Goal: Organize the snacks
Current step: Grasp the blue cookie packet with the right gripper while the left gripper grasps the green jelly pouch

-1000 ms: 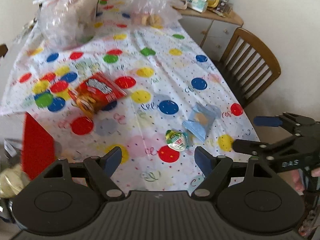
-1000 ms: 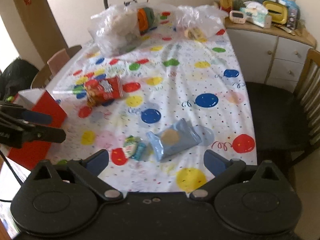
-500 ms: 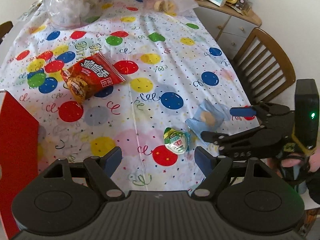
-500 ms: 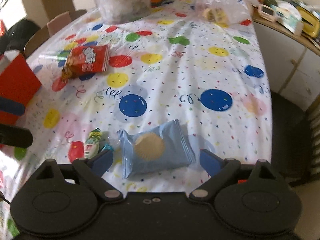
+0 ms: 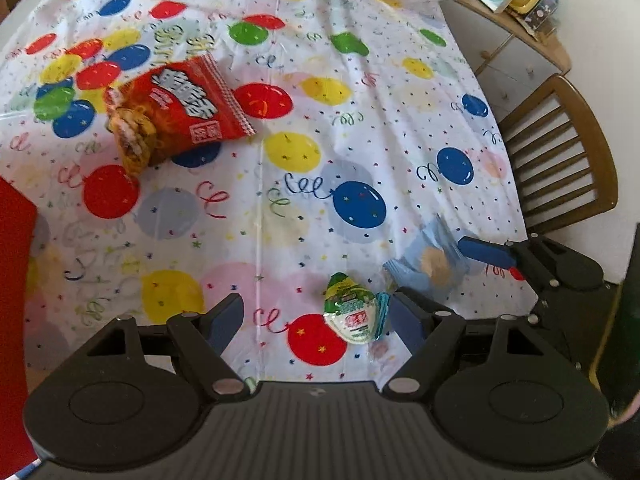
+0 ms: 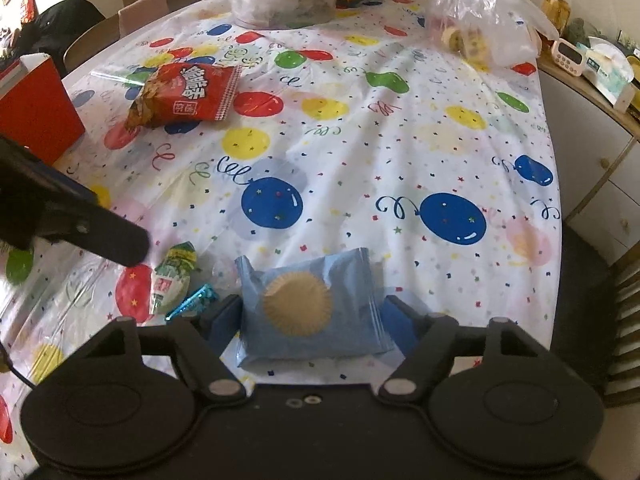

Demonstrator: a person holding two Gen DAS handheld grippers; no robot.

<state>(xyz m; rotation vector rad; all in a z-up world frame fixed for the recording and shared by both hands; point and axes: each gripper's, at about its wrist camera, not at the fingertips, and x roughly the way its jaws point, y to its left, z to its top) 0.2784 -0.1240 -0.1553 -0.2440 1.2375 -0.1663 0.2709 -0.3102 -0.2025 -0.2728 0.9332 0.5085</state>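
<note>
On the balloon-print tablecloth (image 6: pixel 400 128), the right gripper's (image 6: pixel 312 316) open jaws straddle the blue cake packet (image 6: pixel 308 312); the left gripper's (image 5: pixel 316 316) jaws gape empty.

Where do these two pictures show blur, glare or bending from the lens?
Left wrist view: the wooden chair bows near the rim; the blue packet looks soft. Right wrist view: glare on the tablecloth; the left gripper is blurred.

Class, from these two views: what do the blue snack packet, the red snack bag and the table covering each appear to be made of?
Blue snack packet: probably matte plastic film, with crimped end seams and soft creases.
Red snack bag: looks like glossy printed plastic or foil film, with a serrated sealed edge and shiny highlights.
Table covering: seemingly thin plastic sheet, glossy, with sharp fold lines and wrinkles, though coated cloth is possible.
</note>
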